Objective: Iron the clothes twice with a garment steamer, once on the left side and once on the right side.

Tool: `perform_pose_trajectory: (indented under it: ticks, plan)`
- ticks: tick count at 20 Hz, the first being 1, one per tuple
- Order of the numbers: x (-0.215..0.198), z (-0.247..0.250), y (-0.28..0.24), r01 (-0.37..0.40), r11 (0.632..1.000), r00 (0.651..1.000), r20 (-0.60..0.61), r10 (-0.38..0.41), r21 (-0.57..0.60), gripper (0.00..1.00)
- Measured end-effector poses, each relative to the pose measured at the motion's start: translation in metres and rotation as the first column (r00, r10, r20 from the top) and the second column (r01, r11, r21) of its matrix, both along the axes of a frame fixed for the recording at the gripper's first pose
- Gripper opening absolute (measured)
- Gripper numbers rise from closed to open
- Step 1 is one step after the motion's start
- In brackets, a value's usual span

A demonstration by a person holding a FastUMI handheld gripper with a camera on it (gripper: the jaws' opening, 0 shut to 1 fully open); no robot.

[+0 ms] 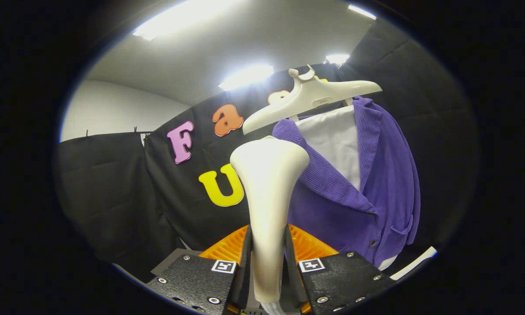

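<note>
My gripper (pixel 267 245) is shut on the cream garment steamer (pixel 267 192), both fingers pressing on its handle. The steamer stands upright between the fingers, its wide head raised ahead of them. Beyond it and slightly to the right hangs a purple ribbed jacket (pixel 376 192) over a white shirt (pixel 336 140) on a cream hanger (pixel 308 98). The steamer head sits just in front of the jacket's left lapel; whether it touches the cloth I cannot tell. The jacket's lower left part is hidden behind the steamer.
Black cloth walls (pixel 126 197) close the booth behind and to both sides of the garment. A white board edge (pixel 415 262) shows below the jacket's hem on the right. Bright ceiling lights (pixel 244 76) are overhead.
</note>
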State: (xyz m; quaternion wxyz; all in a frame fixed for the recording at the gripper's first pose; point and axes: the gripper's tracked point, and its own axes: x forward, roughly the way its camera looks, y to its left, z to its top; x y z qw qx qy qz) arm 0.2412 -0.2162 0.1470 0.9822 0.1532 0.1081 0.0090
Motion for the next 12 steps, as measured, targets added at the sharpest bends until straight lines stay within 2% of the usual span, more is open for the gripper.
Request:
perform_pose_trajectory:
  ticks: [5, 12]
  plan:
    - [0.023, -0.034, -0.017, 0.049, 0.999, 0.996, -0.074, -0.048, 0.019, 0.38]
    - [0.008, -0.107, -0.021, 0.046, 0.999, 0.978, -0.206, -0.039, 0.027, 0.38]
